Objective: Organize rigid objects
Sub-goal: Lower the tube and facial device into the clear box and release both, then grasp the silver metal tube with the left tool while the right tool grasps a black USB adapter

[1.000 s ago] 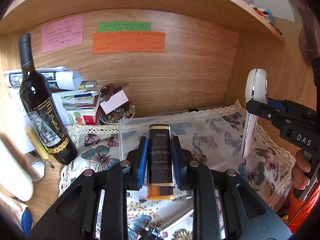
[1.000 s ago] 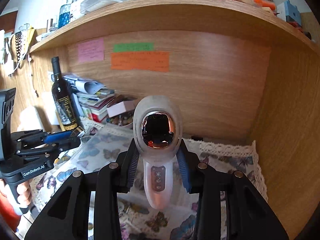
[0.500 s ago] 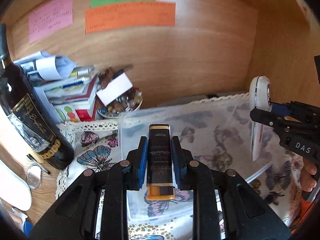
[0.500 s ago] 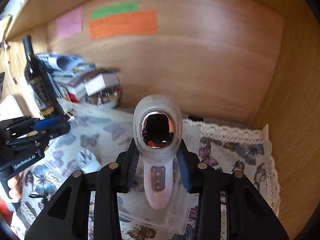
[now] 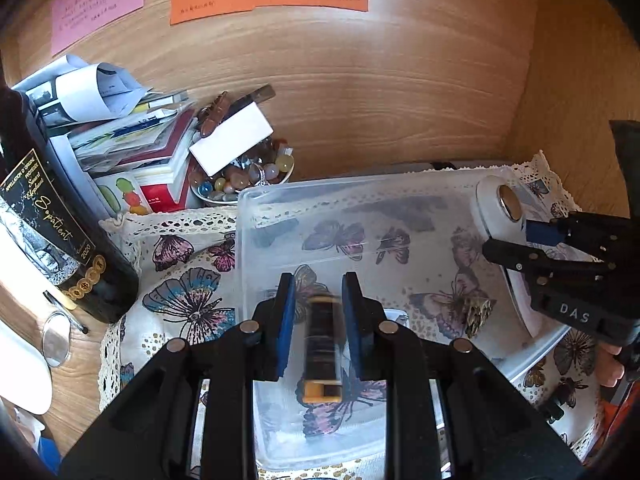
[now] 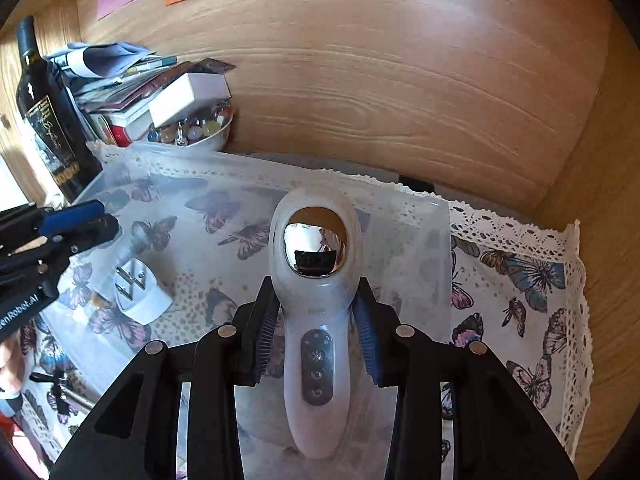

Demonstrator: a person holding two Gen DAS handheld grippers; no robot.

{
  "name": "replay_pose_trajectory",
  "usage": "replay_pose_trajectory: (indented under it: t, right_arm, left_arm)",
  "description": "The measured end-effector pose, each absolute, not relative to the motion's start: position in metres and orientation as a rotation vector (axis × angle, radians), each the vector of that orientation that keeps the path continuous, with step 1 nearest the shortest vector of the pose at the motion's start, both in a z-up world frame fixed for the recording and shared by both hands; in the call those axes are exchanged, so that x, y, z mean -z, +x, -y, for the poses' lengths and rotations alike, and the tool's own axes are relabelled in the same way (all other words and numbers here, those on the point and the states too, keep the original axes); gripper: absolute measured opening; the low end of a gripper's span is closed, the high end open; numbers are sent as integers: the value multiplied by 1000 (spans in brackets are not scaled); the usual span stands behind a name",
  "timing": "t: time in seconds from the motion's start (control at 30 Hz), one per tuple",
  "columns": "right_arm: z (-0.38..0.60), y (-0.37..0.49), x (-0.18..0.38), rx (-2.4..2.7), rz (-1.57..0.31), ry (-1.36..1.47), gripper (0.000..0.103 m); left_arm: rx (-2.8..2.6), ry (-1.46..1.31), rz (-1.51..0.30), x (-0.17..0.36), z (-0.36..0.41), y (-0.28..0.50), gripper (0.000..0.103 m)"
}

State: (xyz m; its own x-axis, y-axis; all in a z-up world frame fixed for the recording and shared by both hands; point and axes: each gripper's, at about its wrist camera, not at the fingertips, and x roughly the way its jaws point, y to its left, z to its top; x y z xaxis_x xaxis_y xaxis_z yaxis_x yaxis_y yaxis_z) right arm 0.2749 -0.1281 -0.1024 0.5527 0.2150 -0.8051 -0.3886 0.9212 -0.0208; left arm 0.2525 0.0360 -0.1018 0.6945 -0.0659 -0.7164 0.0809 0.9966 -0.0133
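Hovering over the clear bin [image 5: 256, 216], my left gripper [image 5: 319, 316] stands spread around a blurred dark lighter [image 5: 322, 354]; my right gripper [image 6: 316, 320] pinches the white massager [image 6: 316, 280].

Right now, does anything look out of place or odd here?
Yes: the dark box between the jaws of the left gripper is smeared while everything around it is sharp, with slivers of gap beside it. It seems to be dropping loose into the clear bin rather than held.
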Motion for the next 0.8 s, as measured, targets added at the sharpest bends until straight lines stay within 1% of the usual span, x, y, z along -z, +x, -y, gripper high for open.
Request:
replay_pose_trajectory:
  t: [0.07,0.17,0.2,0.23,0.27,0.4,0.5,0.57,0.63,0.67,0.8]
  right_arm:
    - [129,274,101,-361,-921,-208,35]
    - [128,273,99,-364,-922,-205,35]
    - [128,273,99,-363,-923,-204,35]
    - [129,271,97,-359,-918,-202,35]
    - [129,270,96,-356,-914,-200,36]
    - [130,263,84,-353,-882,-194,44]
    - [129,251,71,-349,-834,-207,48]
    - [130,243,62,-357,-811,-202,50]
    - [130,233,54,-368,-784,-200,56]
    - [129,228,50,-368,-768,-203,60]
    - [130,205,37,-381,-718,-211,65]
  left_arm:
    - [83,14,-796,100,-37,252,24]
    - [81,9,-787,97,-37,249,33]
    - [80,8,-782,96,-38,247,39]
    - [80,8,-774,93,-37,245,42]
    - [78,10,-766,91,-38,243,43]
    - [59,6,-735,80,-39,232,59]
    - [51,12,-708,70,-40,221,64]
    - [40,19,-691,65,-41,212,71]
    - [38,20,-677,60,-43,203,81]
    - [38,19,-671,57,-45,198,82]
    - [35,17,-661,53,-51,177,92]
